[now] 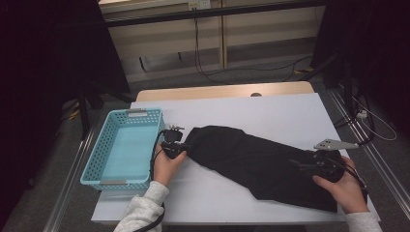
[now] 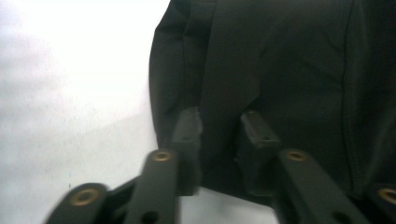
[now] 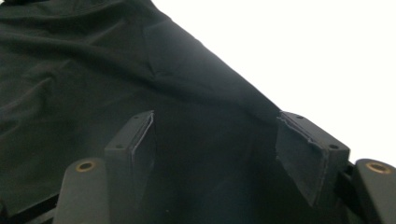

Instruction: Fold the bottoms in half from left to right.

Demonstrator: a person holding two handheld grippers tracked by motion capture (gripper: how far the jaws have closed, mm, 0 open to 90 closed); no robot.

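Fabric detail was hard to read: the black garment (image 1: 261,162) showed as a dark mass with only faint seams and folds, and its near right corner was covered by the right hand (image 1: 344,186). From above, the fingertips of both tools were lost against the dark cloth. The left gripper view was blurred, and the lower part of the left gripper (image 2: 219,133) was cut off by the bottom edge.

At the garment's left end, the left gripper (image 1: 175,145) had its jaws a narrow gap apart, with a raised fold of the cloth between them. Whether the pads pressed on that fold could not be told. In the left gripper view, the garment (image 2: 280,70) lay beyond and around the jaws.

At the garment's right end, the right gripper (image 1: 314,164) sat over the cloth with its jaws wide apart. In the right gripper view, the right gripper (image 3: 215,140) had the garment (image 3: 93,84) lying flat between its pads, and nothing was clamped.

The garment lay slantwise across a white sheet (image 1: 270,111) that covered a wooden table (image 1: 217,91). Left of the garment, just beyond the left gripper, a light blue basket (image 1: 99,147) stood on the sheet's edge. Behind the garment, past the table, were a grey floor with trailing cables (image 1: 203,63) and a pale wall panel.
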